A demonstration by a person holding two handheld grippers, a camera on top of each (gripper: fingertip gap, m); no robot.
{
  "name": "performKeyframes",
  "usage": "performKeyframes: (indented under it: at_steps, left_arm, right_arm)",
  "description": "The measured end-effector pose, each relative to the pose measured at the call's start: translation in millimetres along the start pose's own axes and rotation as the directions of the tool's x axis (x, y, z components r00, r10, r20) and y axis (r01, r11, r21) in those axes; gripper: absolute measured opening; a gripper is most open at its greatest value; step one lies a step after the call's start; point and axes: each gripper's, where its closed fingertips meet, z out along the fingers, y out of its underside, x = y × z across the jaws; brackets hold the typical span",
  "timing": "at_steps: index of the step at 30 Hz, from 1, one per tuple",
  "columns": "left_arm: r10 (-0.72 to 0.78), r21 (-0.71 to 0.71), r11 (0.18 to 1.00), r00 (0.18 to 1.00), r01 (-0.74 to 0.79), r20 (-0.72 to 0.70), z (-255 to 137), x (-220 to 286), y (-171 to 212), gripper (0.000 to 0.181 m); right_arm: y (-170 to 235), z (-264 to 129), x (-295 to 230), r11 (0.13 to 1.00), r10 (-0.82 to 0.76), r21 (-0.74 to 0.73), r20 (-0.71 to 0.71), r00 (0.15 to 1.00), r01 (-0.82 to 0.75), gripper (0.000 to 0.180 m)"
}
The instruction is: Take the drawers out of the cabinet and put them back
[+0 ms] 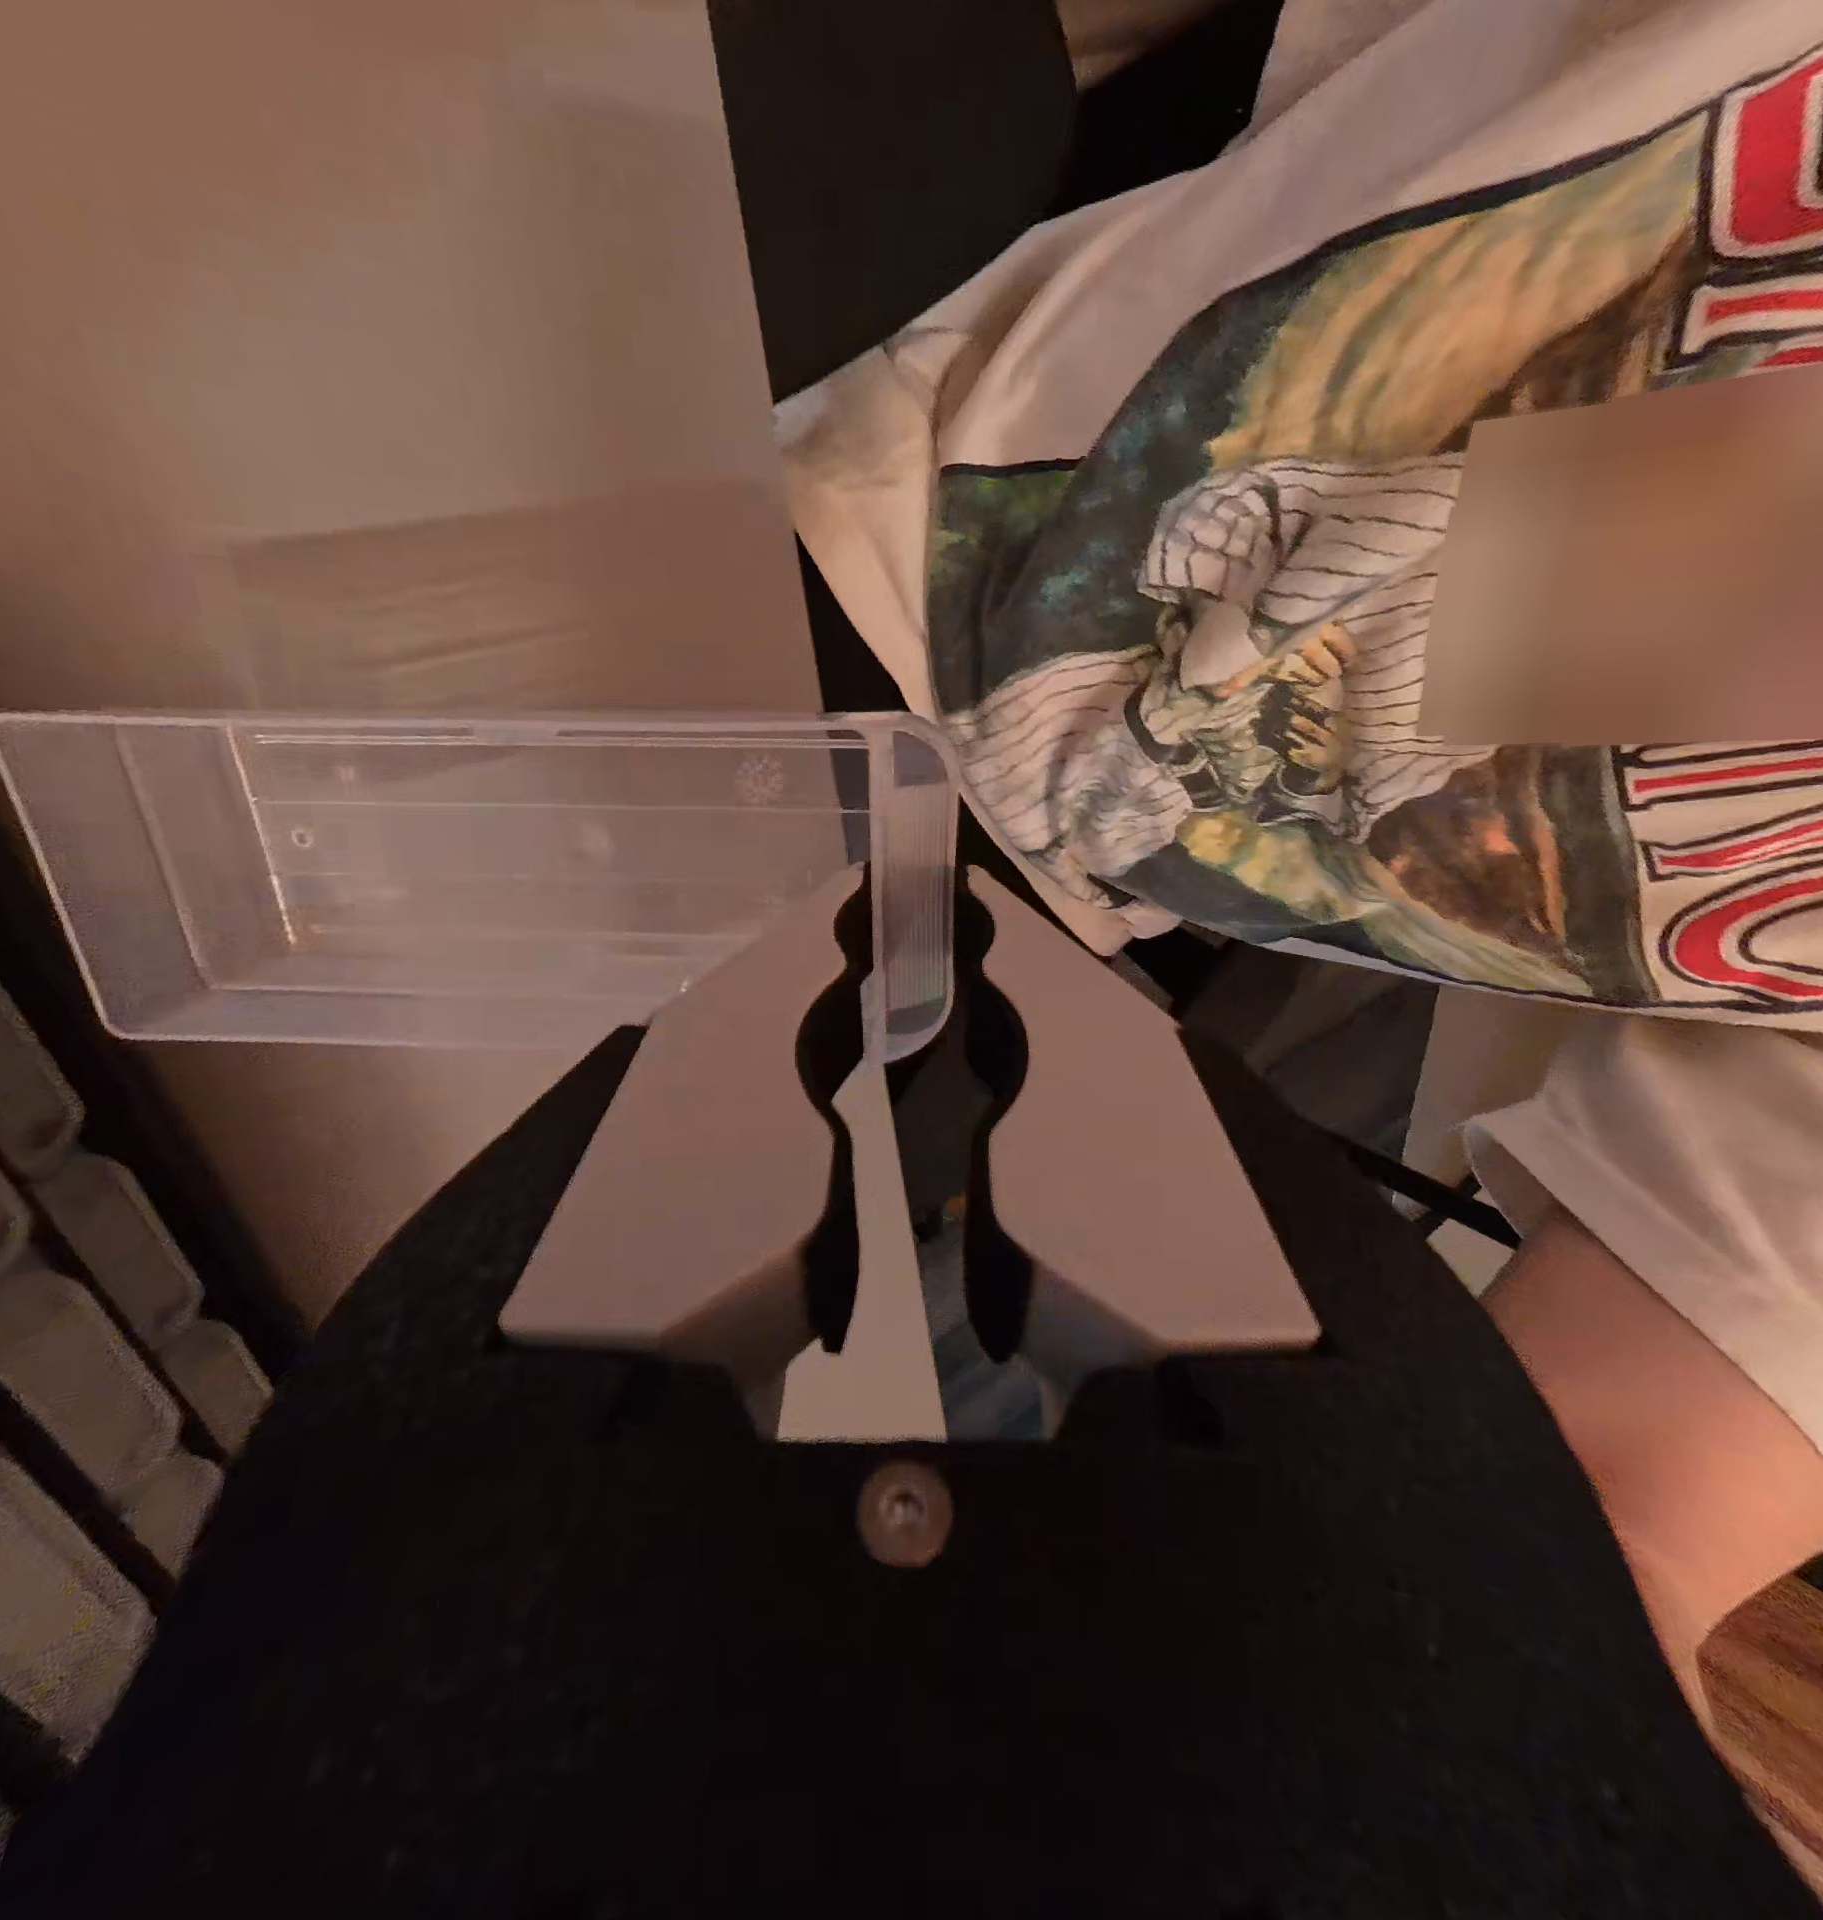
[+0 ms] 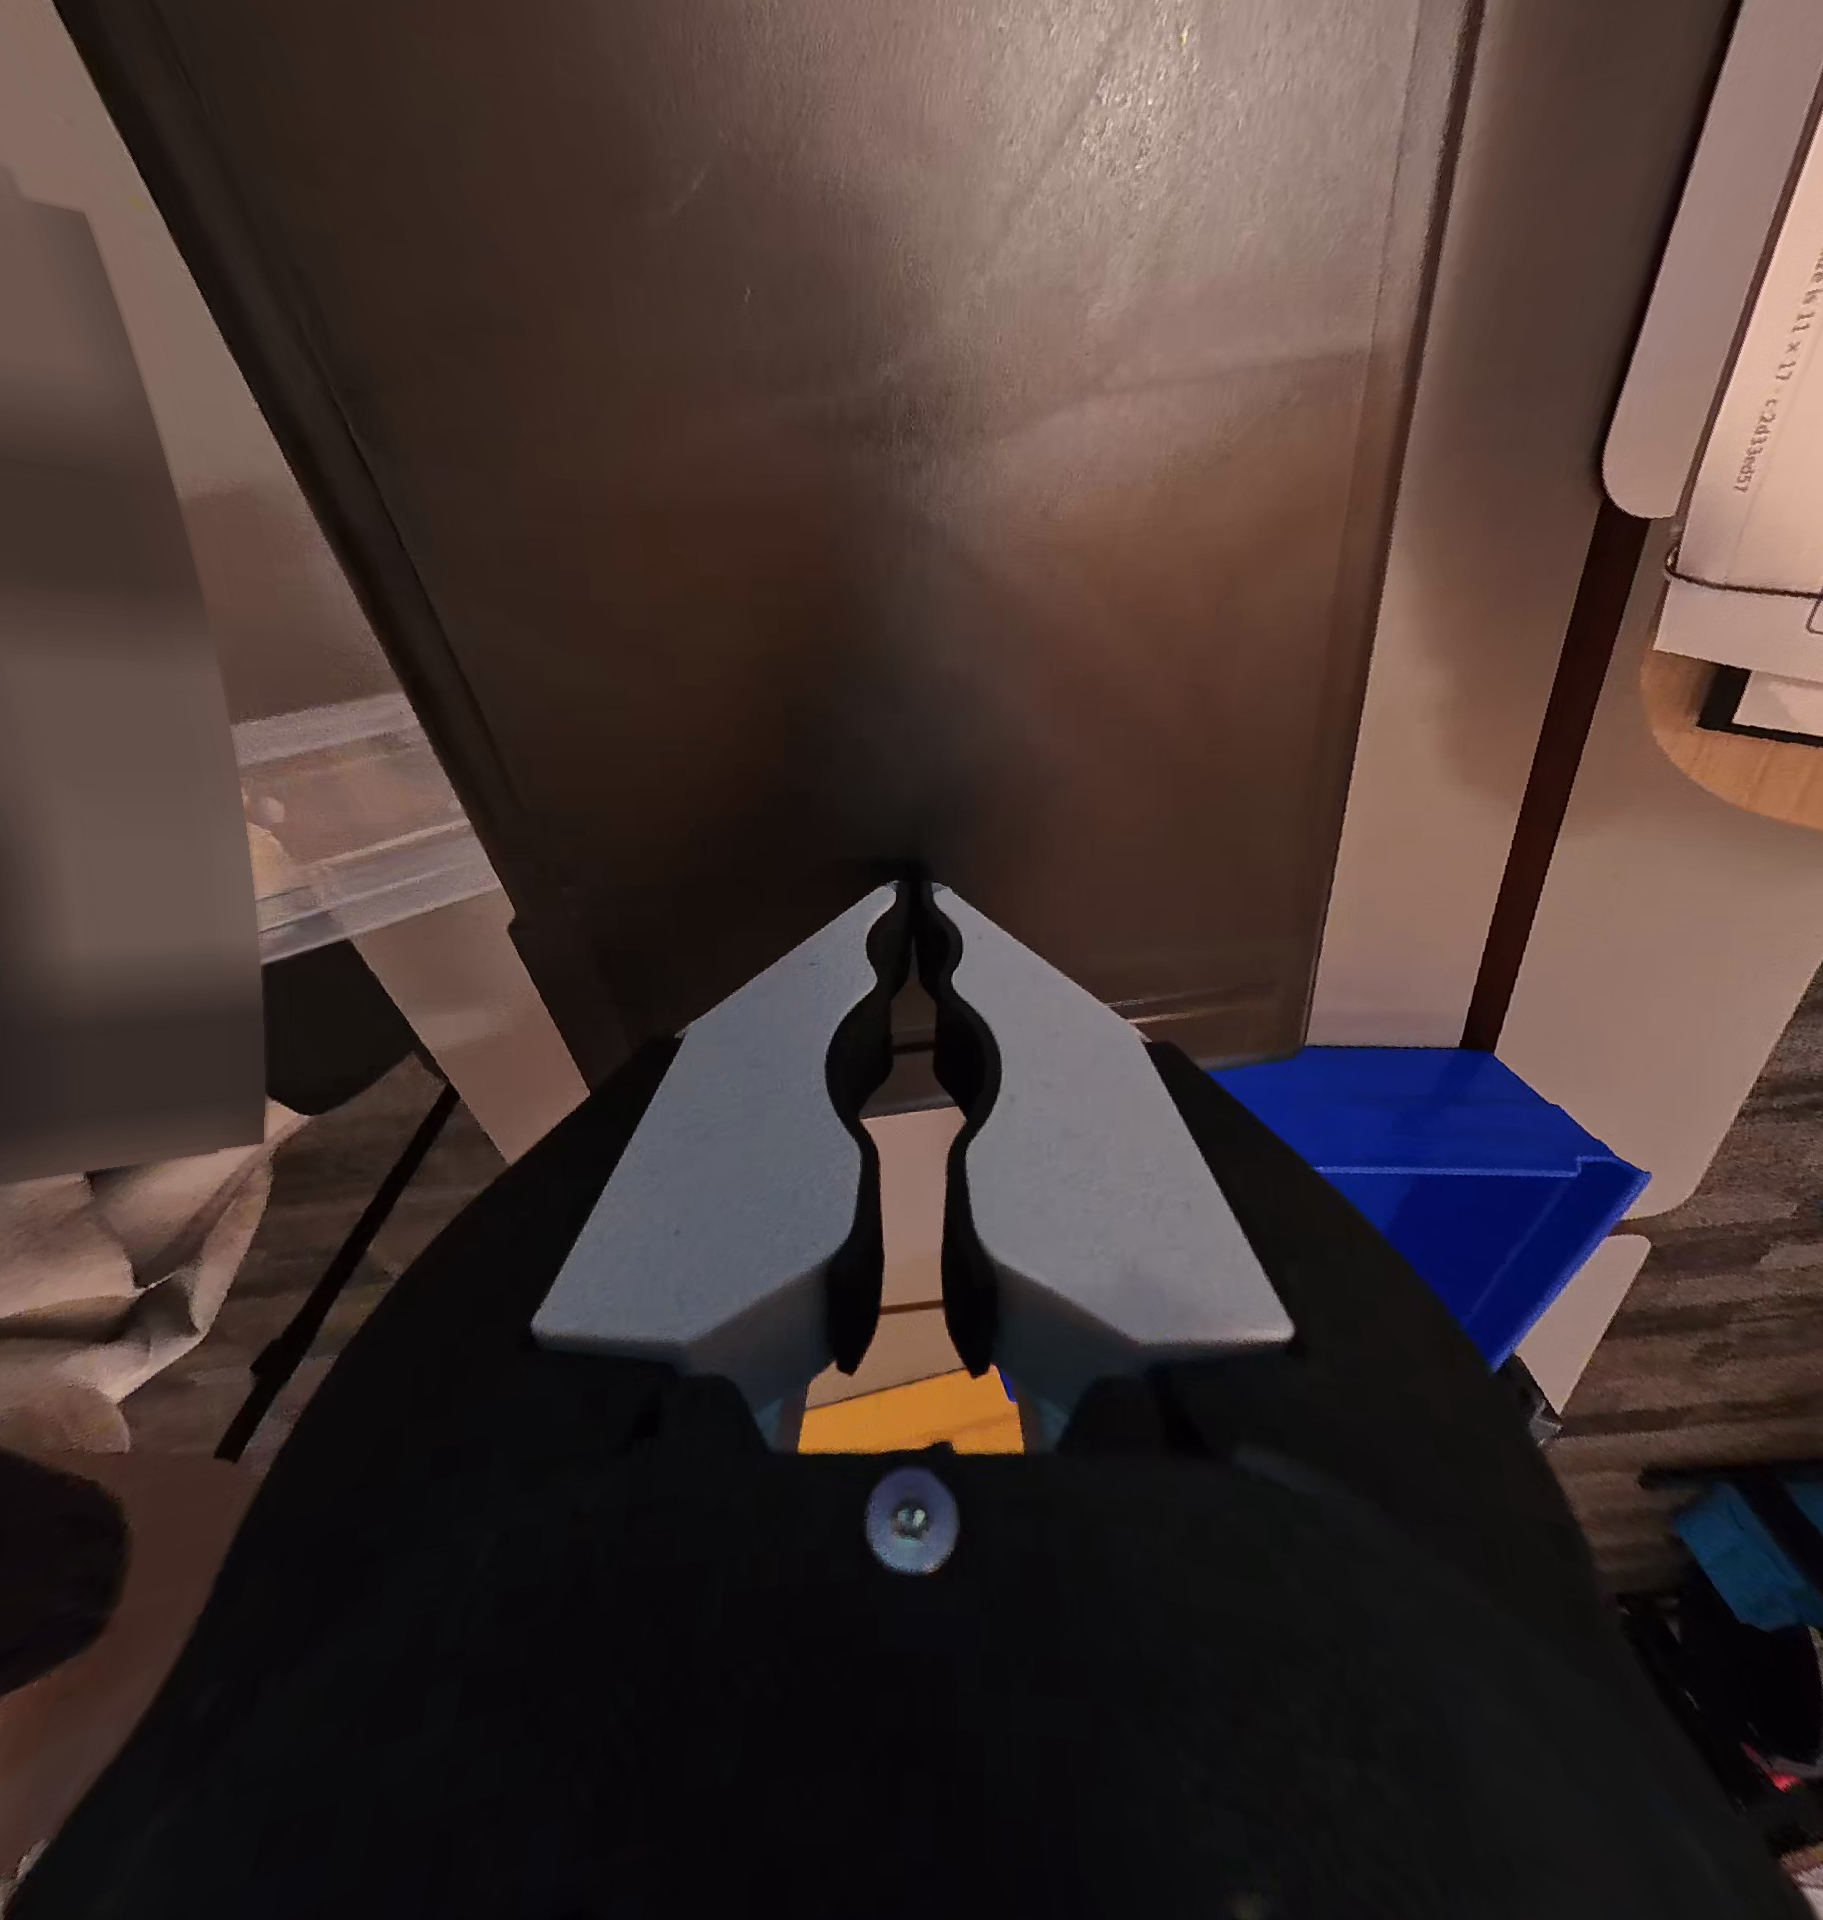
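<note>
My left gripper [image 1: 915, 881] is shut on the ribbed front lip of a clear plastic drawer [image 1: 450, 873]. It holds the empty drawer in the air, with the drawer stretching out to the left in front of a beige wall. My right gripper [image 2: 912, 896] is shut with nothing between its fingers. Its tips are up against a large dark brown panel [image 2: 886, 468], apparently the cabinet's outer face. Clear plastic, perhaps a drawer [image 2: 356, 821], shows at the left of the right wrist view. The cabinet's drawer slots are out of sight.
A person in a white printed shirt [image 1: 1250, 644] stands close on the right of the left wrist view. A wooden tabletop corner [image 1: 1800, 1725] is at lower right. A blue bin [image 2: 1426, 1164] sits right of the dark panel. Papers [image 2: 1759, 436] hang at upper right.
</note>
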Motion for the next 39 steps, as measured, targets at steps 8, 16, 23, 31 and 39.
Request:
performKeyframes:
  at_steps: [8, 16, 23, 31, 39]
  left_arm:
    - [0.026, 0.024, 0.999, 0.999, -0.027, 0.026, -1, -33, -18, 0.011]
    - [-0.003, 0.072, 0.997, 1.000, 0.001, 0.018, -5, -40, -21, 0.011]
    - [-0.010, 0.123, 0.992, 0.999, 0.004, 0.045, -11, -47, -23, 0.011]
    - [-0.072, 0.162, 0.985, 0.990, 0.053, 0.120, -12, -71, -25, 0.011]
    - [-0.083, 0.090, 0.994, 0.936, 0.055, 0.341, 5, -76, -24, 0.012]
  right_arm:
    - [0, 0, 0, 1.000, -0.016, 0.026, 0.002, 1.000, 0.016, 0.000]
    - [0, 0, 0, 0.999, -0.018, 0.027, 0.005, 1.000, 0.018, 0.000]
    - [0, 0, 0, 1.000, -0.018, 0.016, -0.003, 1.000, 0.018, 0.000]
    - [0, 0, 0, 1.000, -0.010, 0.016, 0.001, 1.000, 0.010, 0.000]
    - [0, 0, 0, 1.000, -0.010, 0.001, -0.004, 1.000, 0.010, 0.000]
